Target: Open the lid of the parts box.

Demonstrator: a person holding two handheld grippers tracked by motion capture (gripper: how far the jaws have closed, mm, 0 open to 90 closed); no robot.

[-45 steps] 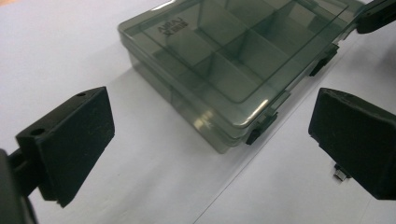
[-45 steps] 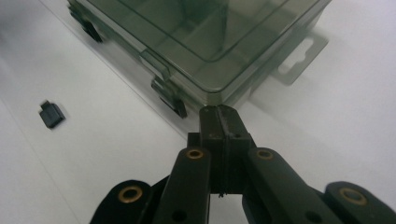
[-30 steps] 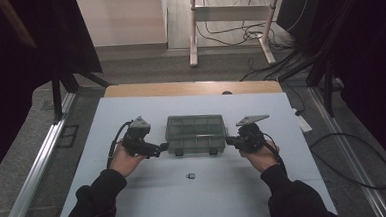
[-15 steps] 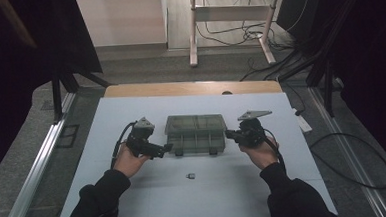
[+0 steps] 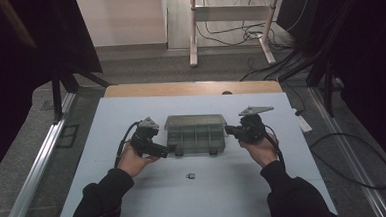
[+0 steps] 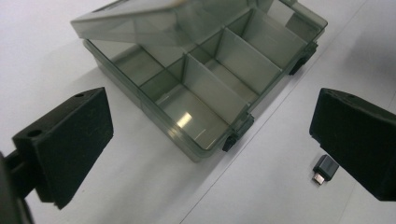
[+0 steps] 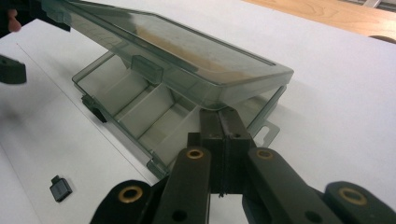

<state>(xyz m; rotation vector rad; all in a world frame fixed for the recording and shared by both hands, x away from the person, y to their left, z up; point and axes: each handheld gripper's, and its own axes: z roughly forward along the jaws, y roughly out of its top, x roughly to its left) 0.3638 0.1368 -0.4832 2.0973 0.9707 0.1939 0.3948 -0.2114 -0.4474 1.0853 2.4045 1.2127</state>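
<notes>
Organizer box (image 5: 195, 135): one, smoky translucent grey plastic, rectangular, sitting near the middle of the white worktop (image 5: 110, 193), between the two grippers. Lid (image 7: 187, 51) is partly raised, hinged along the far side, tilted up over the tray. Inside, thin dividers split the tray into compartments; four show along the near row in the left gripper view, all bare. Two dark latches on the near wall (image 6: 238, 133), one toward each end.

One small black adapter (image 5: 190, 176) with a metal plug tip lies on the worktop, nearer the person than the box and apart from it.

Left gripper (image 6: 210, 140): jaws spread wide, holding nothing, at the box's near left corner; in the left gripper view the box corner and the adapter (image 6: 322, 169) both sit between the pads.

Right gripper (image 7: 223, 140): jaws pressed together, tips at the right end of the box just under the raised lid edge; whether they touch the lid I cannot tell.

Two hands, two dark sleeves (image 5: 103, 201) come in from the near edge.
</notes>
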